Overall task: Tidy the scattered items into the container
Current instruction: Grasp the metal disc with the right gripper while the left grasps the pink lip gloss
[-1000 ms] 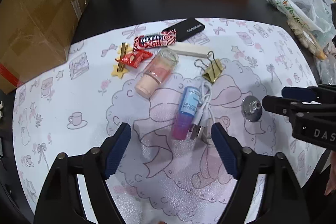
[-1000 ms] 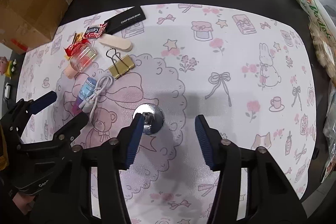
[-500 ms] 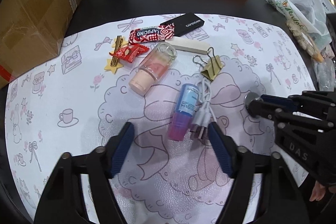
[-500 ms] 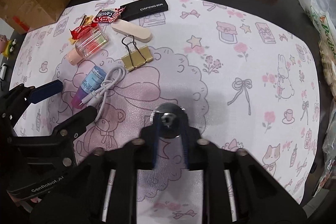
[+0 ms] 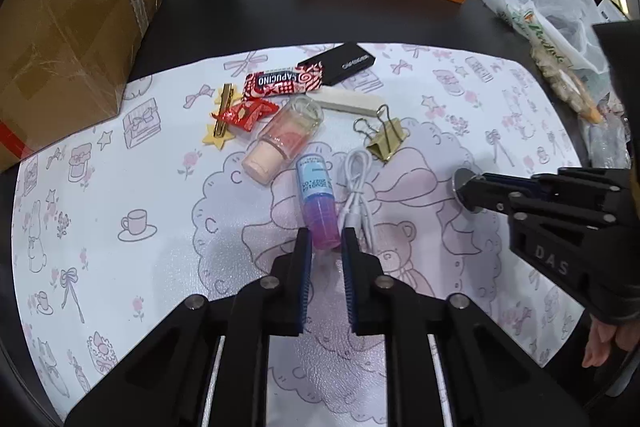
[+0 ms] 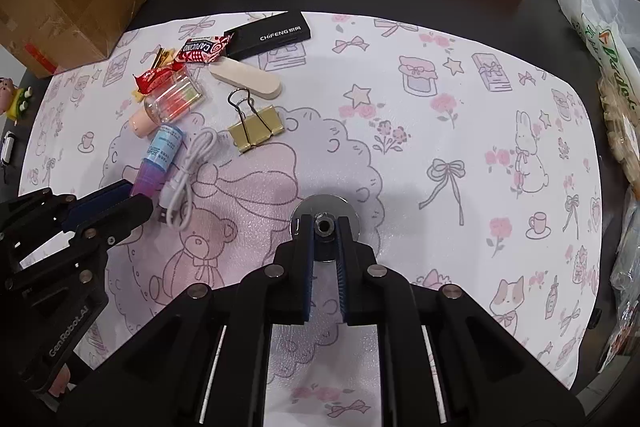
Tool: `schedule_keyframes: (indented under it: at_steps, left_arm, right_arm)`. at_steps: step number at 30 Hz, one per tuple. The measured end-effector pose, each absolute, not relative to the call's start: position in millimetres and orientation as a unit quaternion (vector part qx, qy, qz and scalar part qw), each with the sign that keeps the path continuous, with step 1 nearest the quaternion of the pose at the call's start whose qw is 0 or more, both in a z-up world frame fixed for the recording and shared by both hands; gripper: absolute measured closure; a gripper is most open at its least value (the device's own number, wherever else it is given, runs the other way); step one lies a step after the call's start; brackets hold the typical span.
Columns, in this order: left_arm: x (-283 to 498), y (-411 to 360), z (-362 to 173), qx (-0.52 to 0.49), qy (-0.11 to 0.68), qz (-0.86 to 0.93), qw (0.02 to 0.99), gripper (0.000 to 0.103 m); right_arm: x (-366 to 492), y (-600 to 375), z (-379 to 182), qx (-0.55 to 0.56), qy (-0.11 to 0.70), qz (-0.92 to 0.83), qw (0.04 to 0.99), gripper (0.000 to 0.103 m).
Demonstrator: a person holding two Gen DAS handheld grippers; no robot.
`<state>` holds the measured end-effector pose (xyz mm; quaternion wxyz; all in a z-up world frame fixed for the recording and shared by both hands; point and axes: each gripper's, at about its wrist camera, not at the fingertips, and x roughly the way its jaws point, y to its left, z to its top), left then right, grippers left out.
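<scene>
Both grippers just squeezed in: the left gripper [image 5: 323, 247] pinches the purple tube [image 5: 318, 203], the right gripper [image 6: 324, 227] pinches the metal disc [image 6: 325, 215], so 2 things can go

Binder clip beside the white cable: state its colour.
The metal binder clip is gold with dark wire handles, clearest in the right wrist view.

- We count two red candy wrappers [image 5: 285, 84];
- two small bottles [image 5: 318, 201];
- one gold binder clip [image 6: 256, 128];
- one white cable [image 6: 188, 173];
- two grippers [image 5: 326, 245].
</scene>
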<state>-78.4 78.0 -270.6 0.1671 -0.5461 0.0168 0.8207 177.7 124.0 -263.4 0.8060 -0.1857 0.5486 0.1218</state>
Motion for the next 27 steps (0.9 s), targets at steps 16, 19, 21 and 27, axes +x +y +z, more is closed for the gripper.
schedule_keyframes:
  at_steps: [16,19,21,27]
  left_arm:
    - [-71,83,-266,-0.533,0.037,0.826,0.179,0.089]
    - [-71,79,-260,-0.535,0.028,0.826,0.176,0.089]
    - [-71,76,-256,-0.535,0.020,0.826,0.174,0.089]
    - [-73,67,-253,-0.532,0.012,0.831,0.160,0.089]
  right_arm:
    - [182,124,-259,-0.173,0.549,0.124,0.808,0.093]
    - [181,128,-258,-0.174,0.546,0.129,0.809,0.093]
    - [180,130,-257,-0.176,0.544,0.132,0.810,0.093]
    - [178,131,-254,-0.170,0.545,0.138,0.809,0.093]
